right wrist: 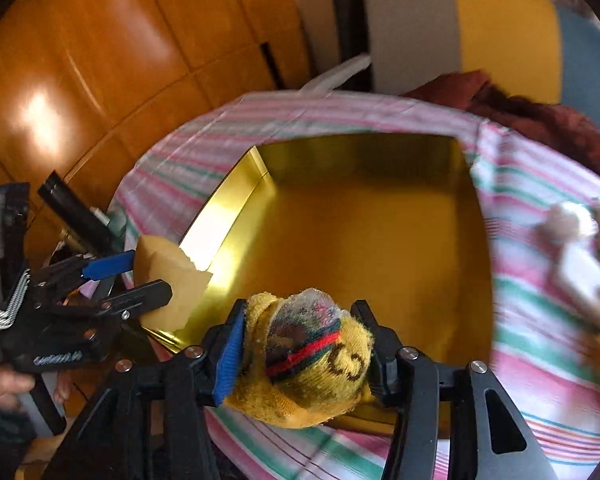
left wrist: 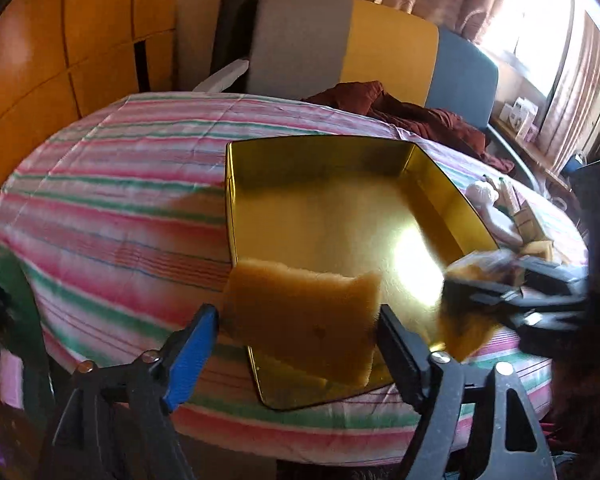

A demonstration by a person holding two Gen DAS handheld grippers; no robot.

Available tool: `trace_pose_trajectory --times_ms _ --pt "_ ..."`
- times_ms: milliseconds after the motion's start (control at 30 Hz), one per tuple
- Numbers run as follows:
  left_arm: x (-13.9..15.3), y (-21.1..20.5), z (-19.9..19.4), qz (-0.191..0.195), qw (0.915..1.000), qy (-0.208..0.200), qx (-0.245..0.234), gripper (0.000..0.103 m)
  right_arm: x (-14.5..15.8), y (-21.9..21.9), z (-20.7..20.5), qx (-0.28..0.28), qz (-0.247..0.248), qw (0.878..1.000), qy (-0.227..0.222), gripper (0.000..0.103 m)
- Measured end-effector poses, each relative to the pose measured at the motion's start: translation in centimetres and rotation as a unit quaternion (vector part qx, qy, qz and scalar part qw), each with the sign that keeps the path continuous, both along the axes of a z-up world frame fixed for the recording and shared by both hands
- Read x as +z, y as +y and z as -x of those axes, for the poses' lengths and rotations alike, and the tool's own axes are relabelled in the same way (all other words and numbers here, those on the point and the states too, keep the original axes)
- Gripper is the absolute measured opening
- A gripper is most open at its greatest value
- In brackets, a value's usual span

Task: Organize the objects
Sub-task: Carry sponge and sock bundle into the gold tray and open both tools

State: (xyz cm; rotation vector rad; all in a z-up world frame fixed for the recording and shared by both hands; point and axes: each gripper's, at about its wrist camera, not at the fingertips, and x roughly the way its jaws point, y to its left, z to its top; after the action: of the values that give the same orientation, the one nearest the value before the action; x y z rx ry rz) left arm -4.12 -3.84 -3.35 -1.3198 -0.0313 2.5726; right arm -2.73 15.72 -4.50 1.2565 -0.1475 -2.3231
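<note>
Left fingers: I am seeing the left gripper (left wrist: 296, 312) with its fingers spread wide, hanging over the near left corner of the tin.
Sponge: a tan sponge (left wrist: 300, 328) is standing tilted between those fingers. The blue pad is looking just clear of its edge and the black finger is sitting right against its other side. I am reading that as no squeeze.
Right fingers: I am watching the right gripper (right wrist: 300, 308) pinching a rolled yellow sock (right wrist: 308, 360) with a red and green band. Both pads are pressing into its sides.
Sock position: the sock is hanging over the near edge of the tin, clear of its floor.
Tin: the open gold tin (left wrist: 230, 200) is lying flat on the striped cloth (left wrist: 120, 200) that is covering the counter. I am seeing nothing resting on its floor.
Gripper spacing: in the right wrist view the left gripper is sitting at the tin's left rim, apart from the right one.
Hand: a hand (right wrist: 4, 384) is gripping the left gripper's handle.
Right of tin: a white figure (left wrist: 488, 204) and some small blurred items are lying on the cloth just beside the tin.
Far side: a maroon cloth (left wrist: 420, 116) is lying bunched near the far edge, in front of a chair (left wrist: 388, 40).
</note>
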Motion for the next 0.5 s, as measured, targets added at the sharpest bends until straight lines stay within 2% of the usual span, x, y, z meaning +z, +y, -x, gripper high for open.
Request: trace_pose_trajectory --times_ms 67,200,267,500 --pt "-0.1 -0.5 -0.4 -0.009 0.9999 -0.001 0.005 0.083 -1.1 -1.2 0.6 0.015 0.013 1.000 -0.021 0.061" --pt "-0.5 -1.2 -0.9 -0.018 0.9998 -0.006 0.009 0.083 -2.1 -2.3 0.9 0.031 0.034 0.998 -0.036 0.065" --pt "-0.3 -1.2 -1.2 -0.028 0.9996 -0.005 0.003 0.083 -2.1 -2.1 0.7 0.038 0.050 0.997 -0.036 0.075" --pt "0.7 -2.0 -0.7 -0.044 0.9983 0.010 0.037 0.083 -1.4 -1.4 0.1 0.018 0.060 0.998 -0.023 0.077"
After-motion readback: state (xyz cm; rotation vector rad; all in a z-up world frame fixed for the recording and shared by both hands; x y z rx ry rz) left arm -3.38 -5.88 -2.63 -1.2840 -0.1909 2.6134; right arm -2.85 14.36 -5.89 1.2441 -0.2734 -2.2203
